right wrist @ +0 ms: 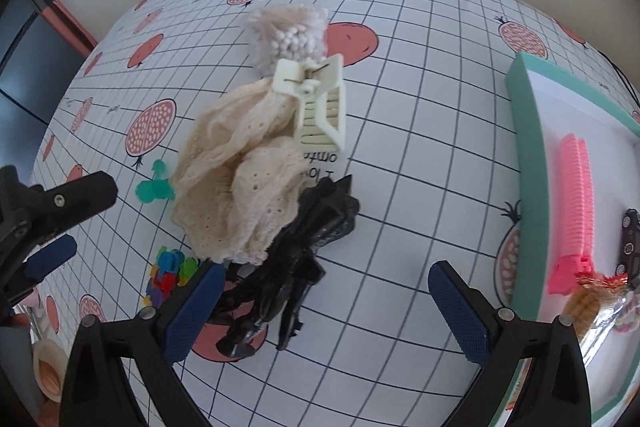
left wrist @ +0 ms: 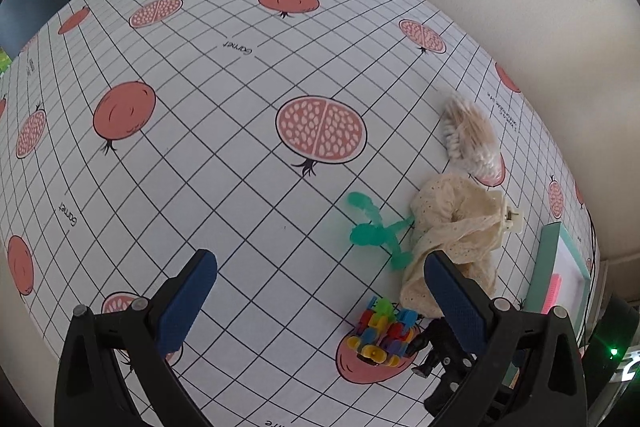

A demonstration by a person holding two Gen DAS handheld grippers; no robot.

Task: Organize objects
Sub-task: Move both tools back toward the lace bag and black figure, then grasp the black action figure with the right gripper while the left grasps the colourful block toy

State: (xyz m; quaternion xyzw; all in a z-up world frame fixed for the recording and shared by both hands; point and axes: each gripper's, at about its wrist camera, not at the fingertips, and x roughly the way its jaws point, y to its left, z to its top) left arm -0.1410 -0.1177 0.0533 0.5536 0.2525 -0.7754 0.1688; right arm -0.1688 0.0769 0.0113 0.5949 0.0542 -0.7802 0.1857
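**Two open claws over a scattered pile, box to the right**

Two claws hang above the table (left wrist: 224, 75), both released and holding nothing: the left claw (left wrist: 320, 291) and the right claw (right wrist: 324, 301) each show their blue pads spread wide.

The largest thing is the teal box (right wrist: 528, 163), at the right edge of the right wrist view. Inside it lie a pink comb-like clip (right wrist: 576, 195), a small dark piece (right wrist: 628, 239) and some gold and tinsel bits near its near corner.

Next in size, the cream scrunchie (right wrist: 240, 187) sprawls in the middle, with a fuzzy beige one (right wrist: 288, 35) beyond it. A white hair clip (right wrist: 320, 103) rests on the cream fabric's far edge, its long axis running toward and away from the camera.

A black clip (right wrist: 296, 255) lies just ahead of the right claw, left of its centre, touching the cream scrunchie, its long axis running toward and away from the claw. The right claw is nearer it and nearer the box, so it looks the likely next pick.

Smallest are the green clips (left wrist: 376, 231) and a heap of coloured mini clips (left wrist: 380, 335), both left of the pile.
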